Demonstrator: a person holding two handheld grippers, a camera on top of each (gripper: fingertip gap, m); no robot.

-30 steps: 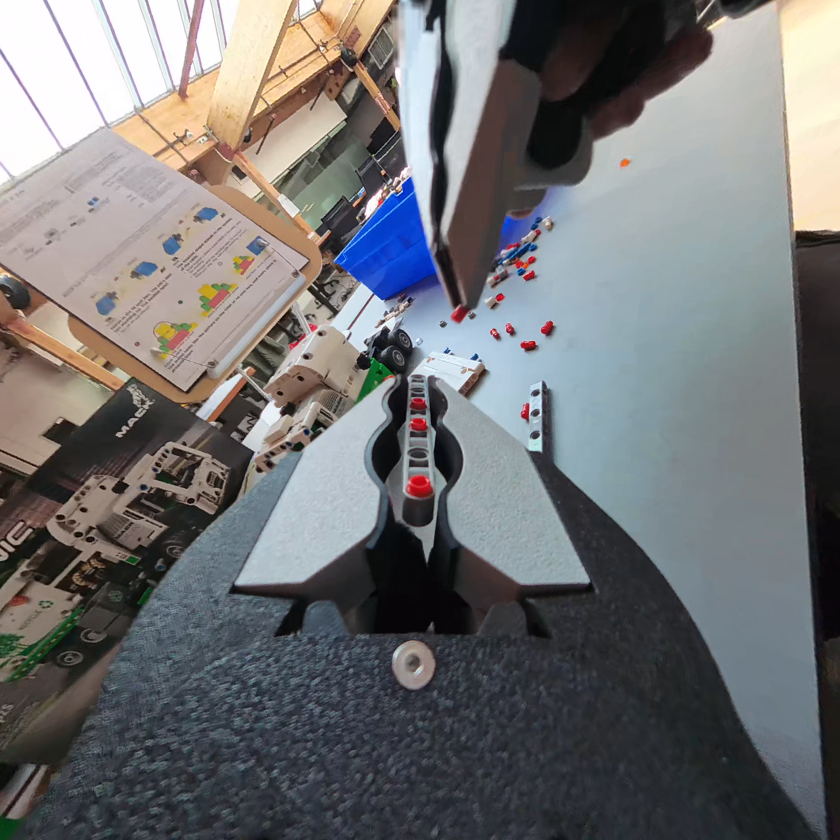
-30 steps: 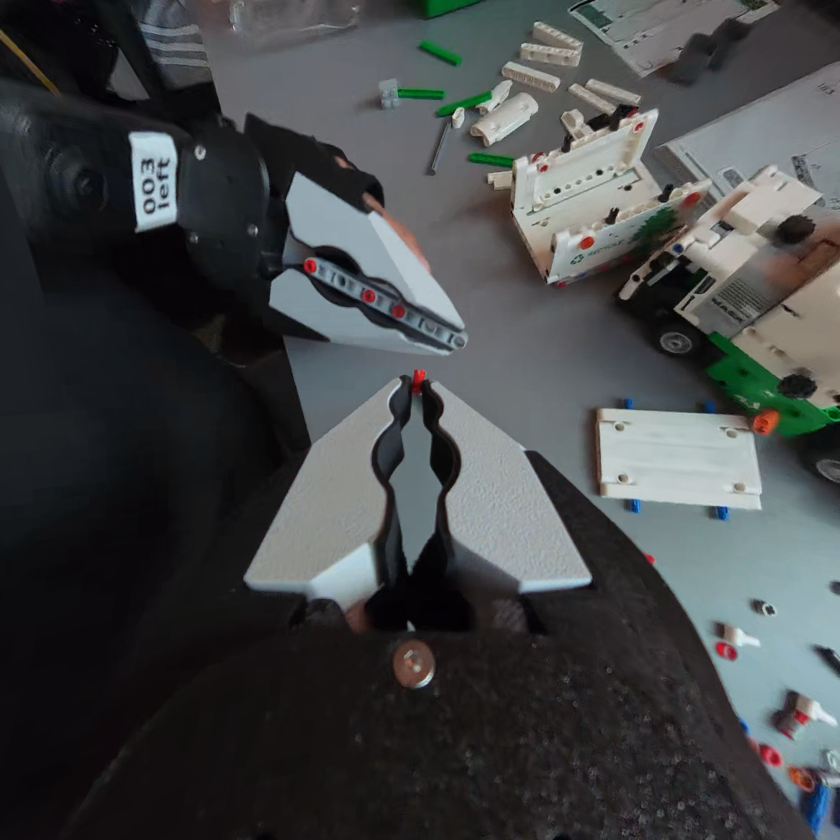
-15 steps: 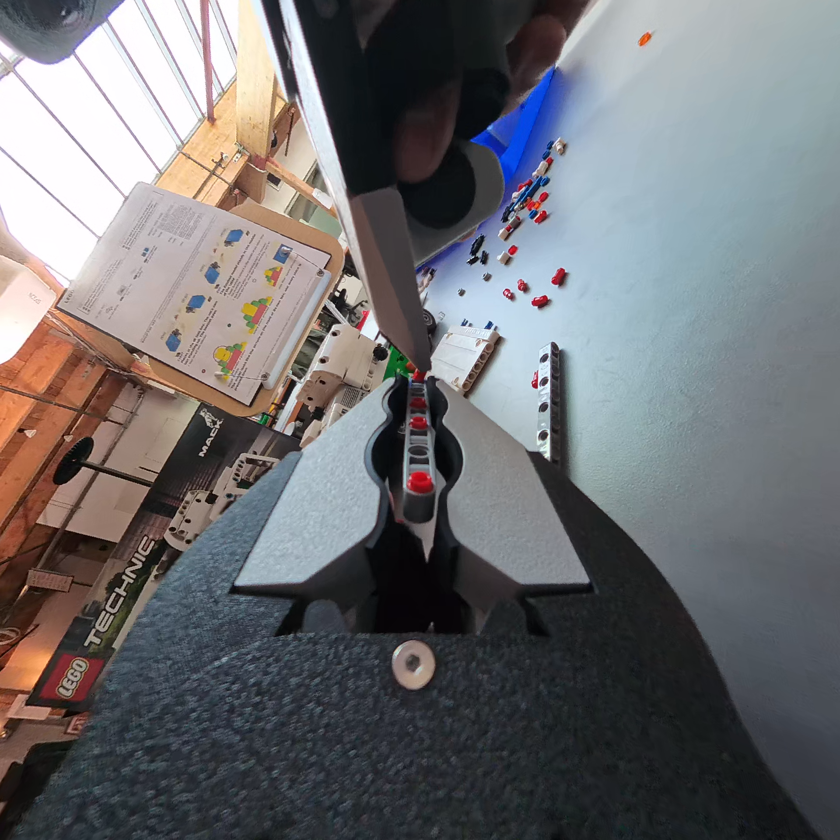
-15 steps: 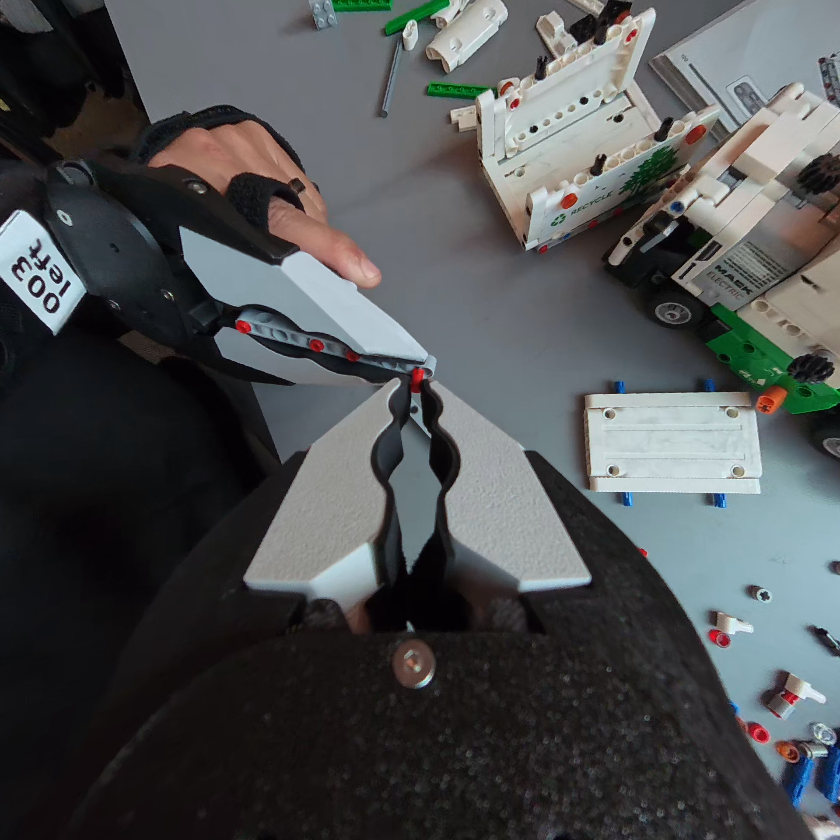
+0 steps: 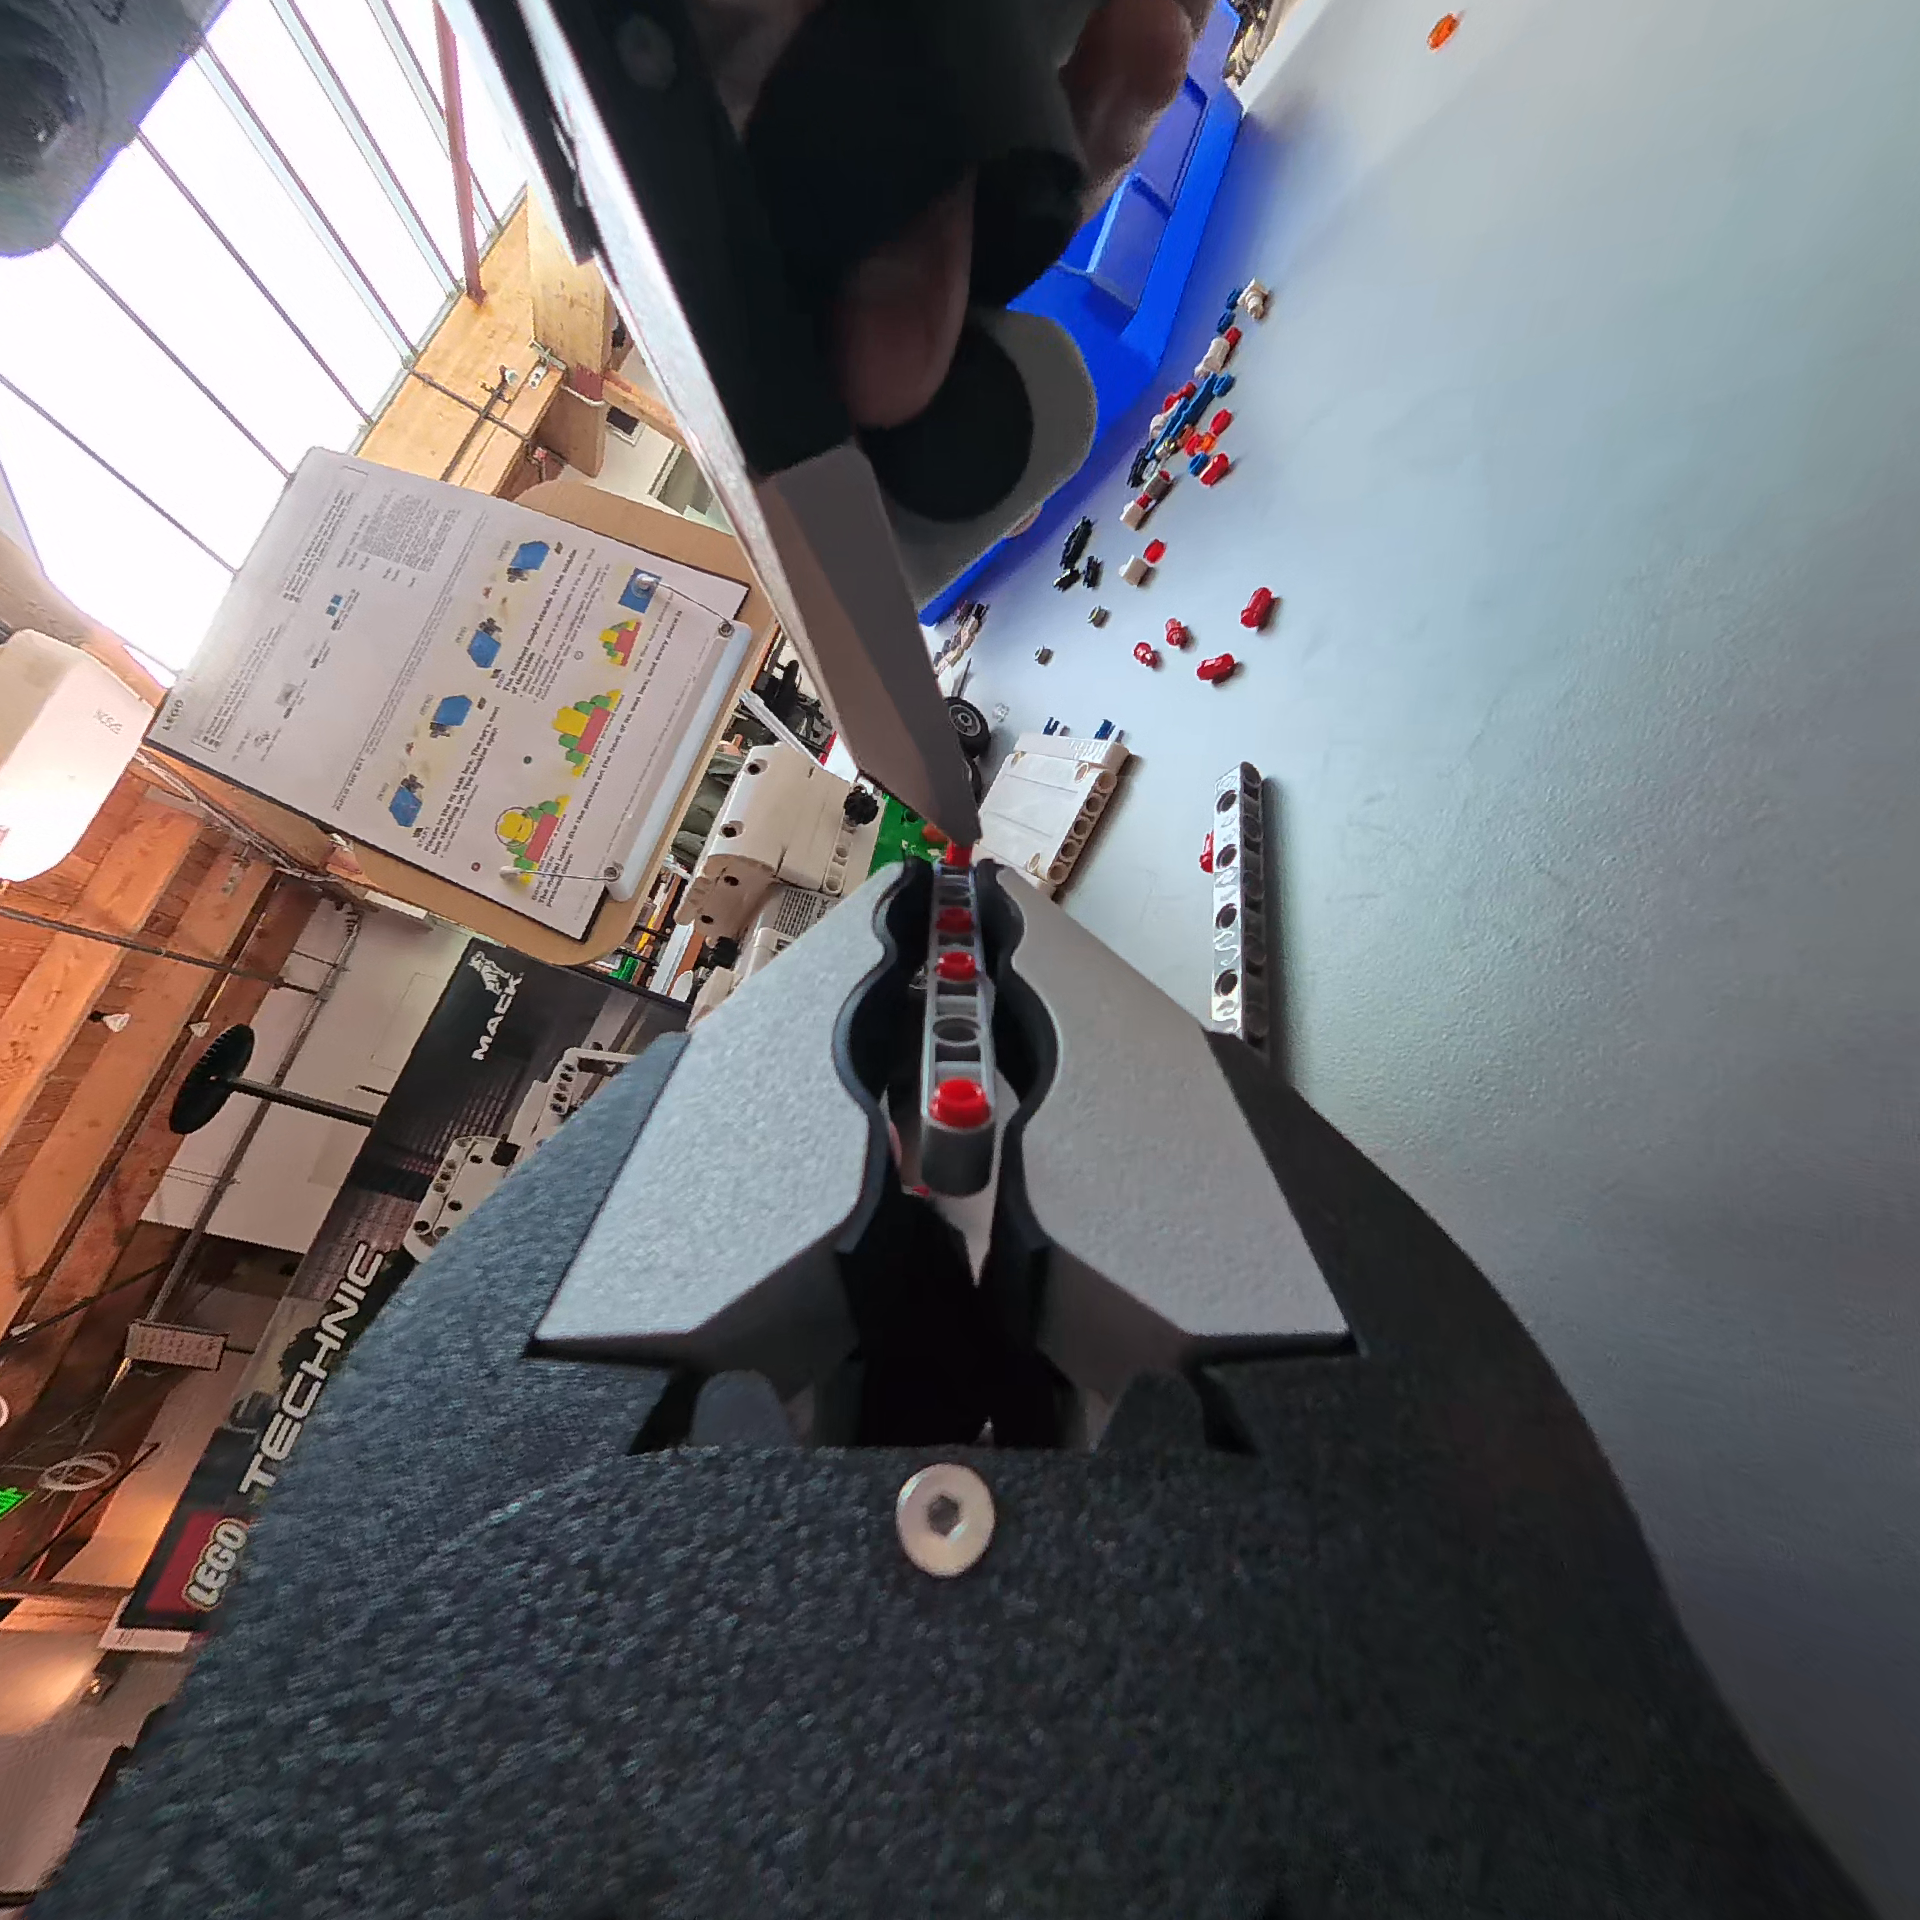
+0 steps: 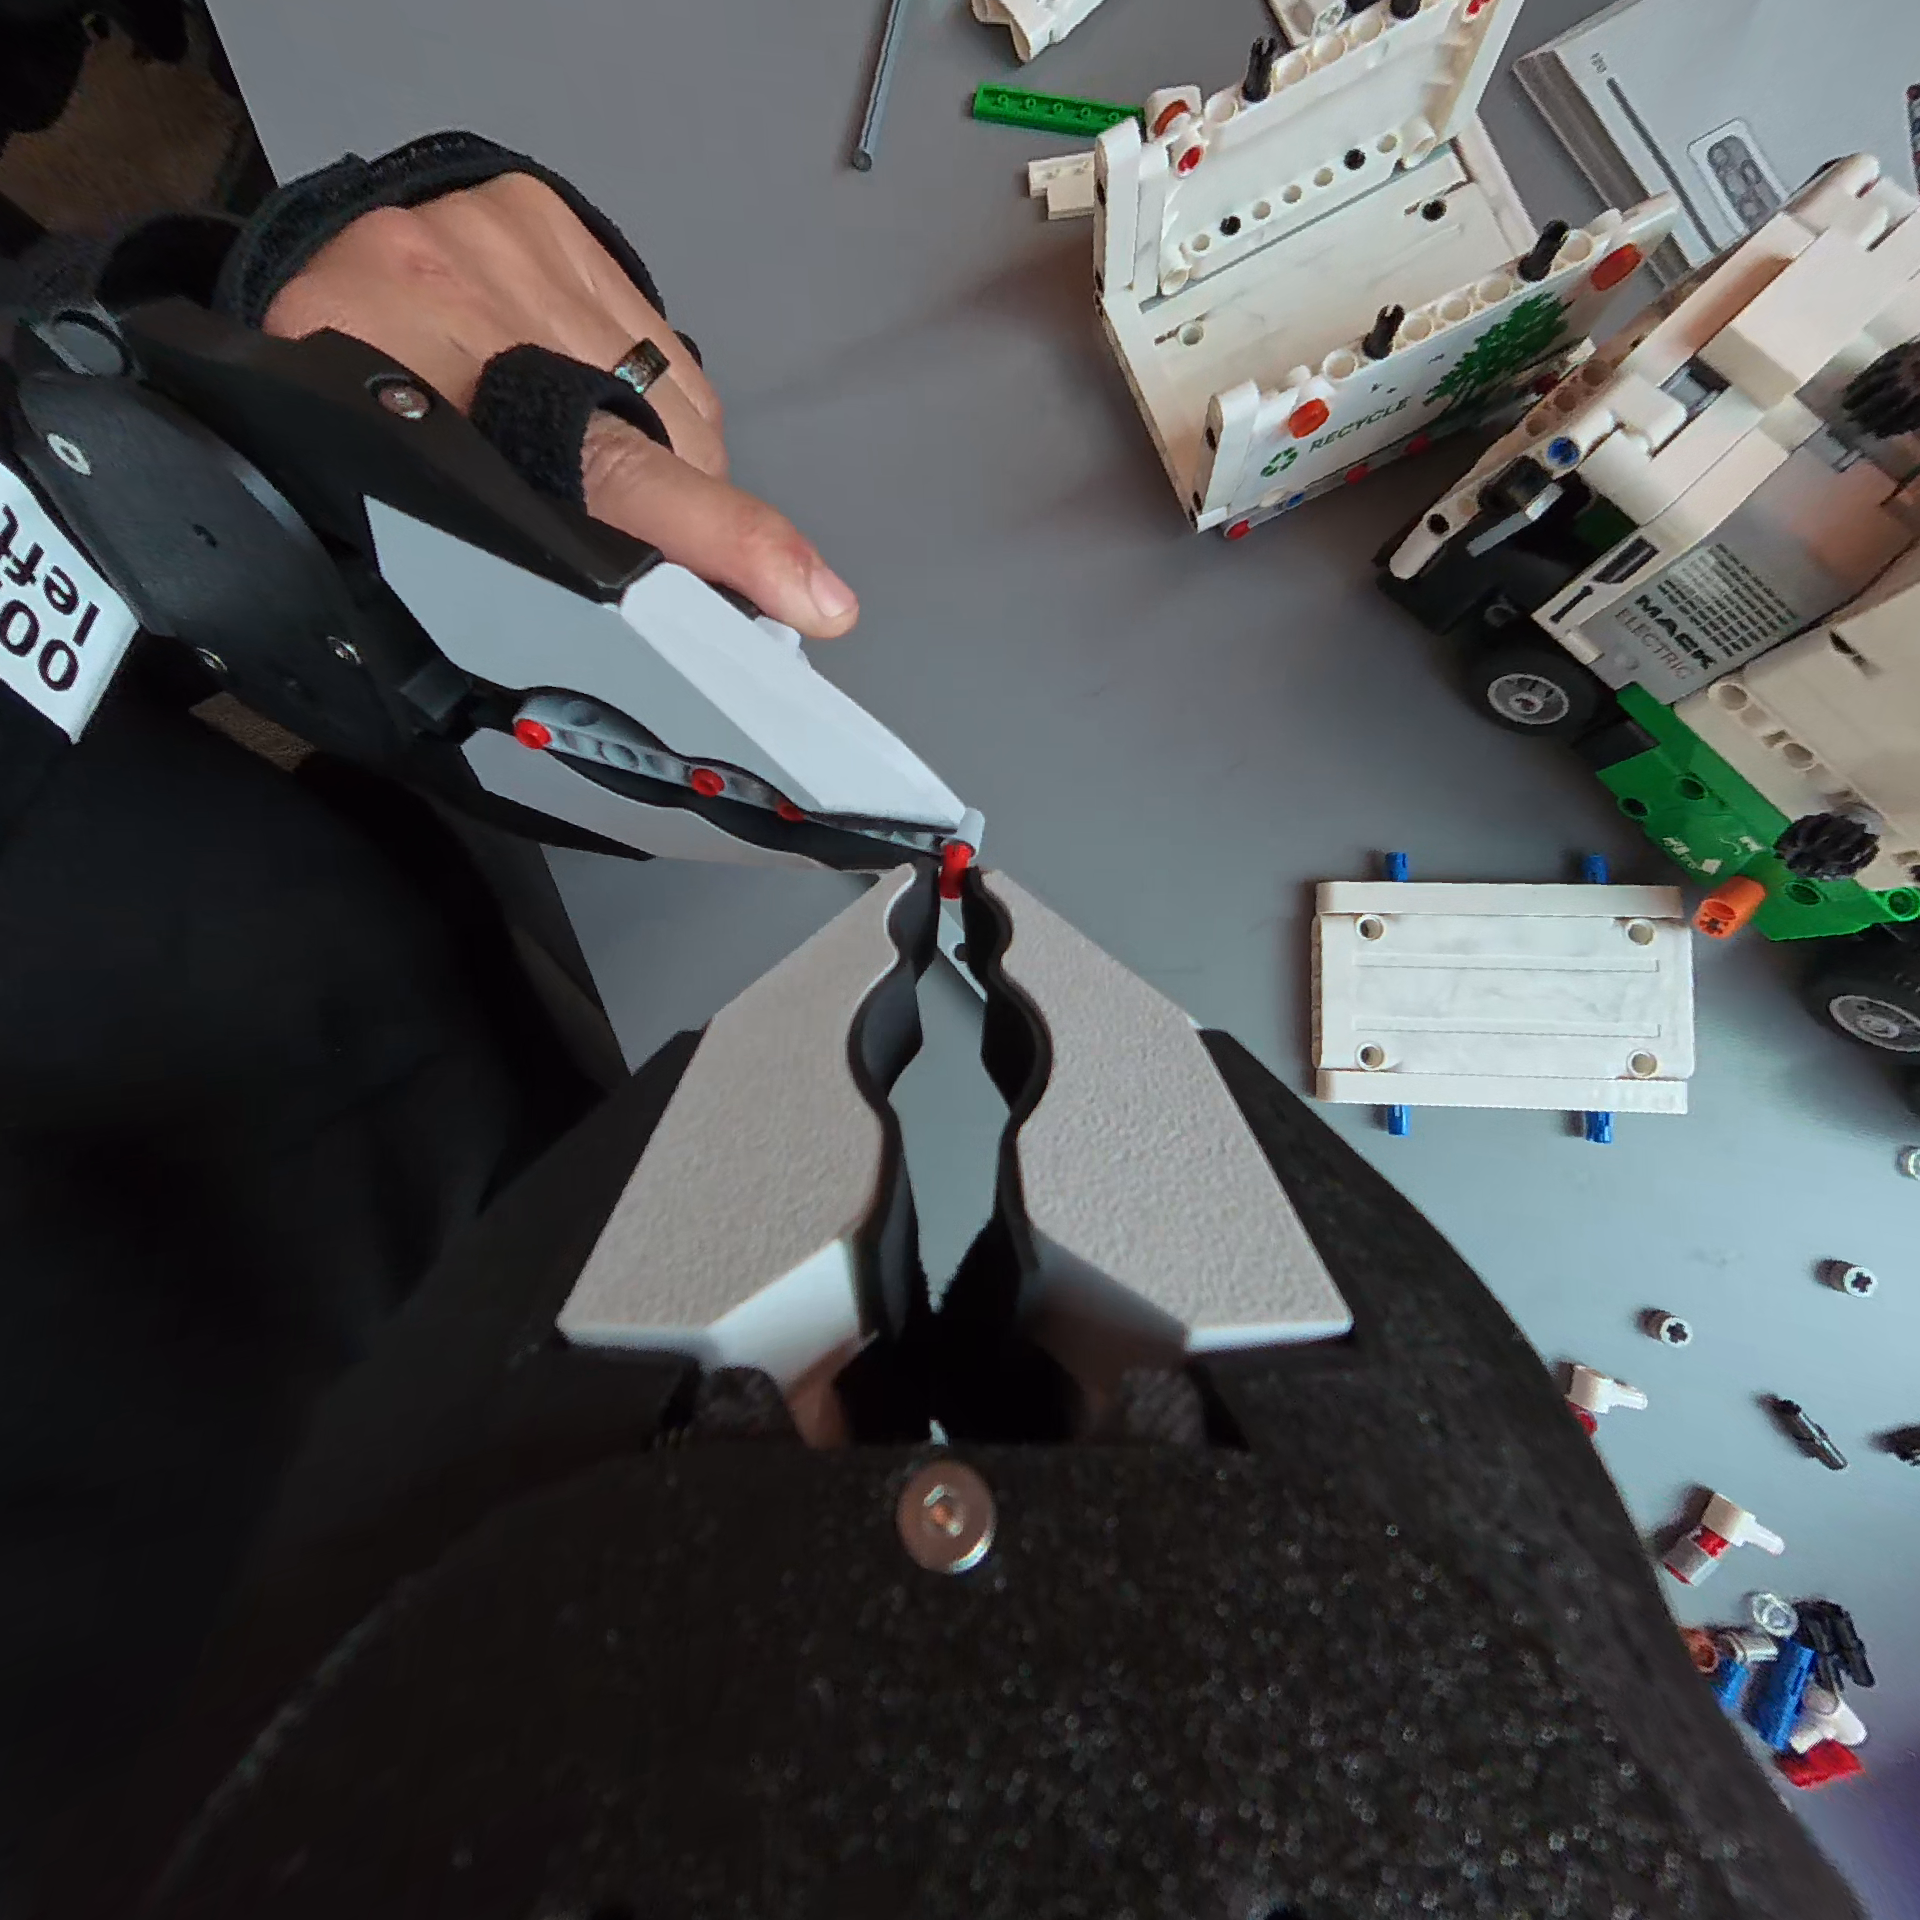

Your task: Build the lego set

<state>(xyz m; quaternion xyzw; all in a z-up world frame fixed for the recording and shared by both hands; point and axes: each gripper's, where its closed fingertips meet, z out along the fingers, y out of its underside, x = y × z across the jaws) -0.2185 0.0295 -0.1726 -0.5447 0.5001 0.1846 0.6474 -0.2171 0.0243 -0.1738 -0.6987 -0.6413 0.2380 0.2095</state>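
- Left gripper (image 5: 954,883) clamped along a grey holed beam (image 5: 958,1049), lying lengthwise between the fingers with its far end just past the tips; several red pins already seated in its holes.
- Right gripper (image 6: 948,883) closed at the tips on one small red pin (image 6: 954,858), only the pin's head showing above them.
- Red pin pressed against the last hole at the beam's free end (image 6: 966,831); both grippers meeting tip to tip, raised above the grey bench (image 6: 1091,644), close to its near-left edge.
- Hand (image 6: 582,416) in a black fingerless glove around the left gripper, one finger stretched along its upper finger.
- Bare strip of bench directly under and behind the meeting point, open toward the middle.
- White flat panel (image 6: 1496,997) with blue pegs lying to the right, apart from the grippers; beyond it the white and green truck (image 6: 1714,582) near the right edge, and an open white box body (image 6: 1320,270) toward the far side.
- Second grey beam (image 5: 1236,904) flat on the bench, just beside the left gripper.
- Small loose parts (image 6: 1766,1662) scattered toward the near-right corner; a blue bin (image 5: 1122,270) farther along.
- Printed instruction sheet (image 5: 457,686) on a board standing past the bench edge.
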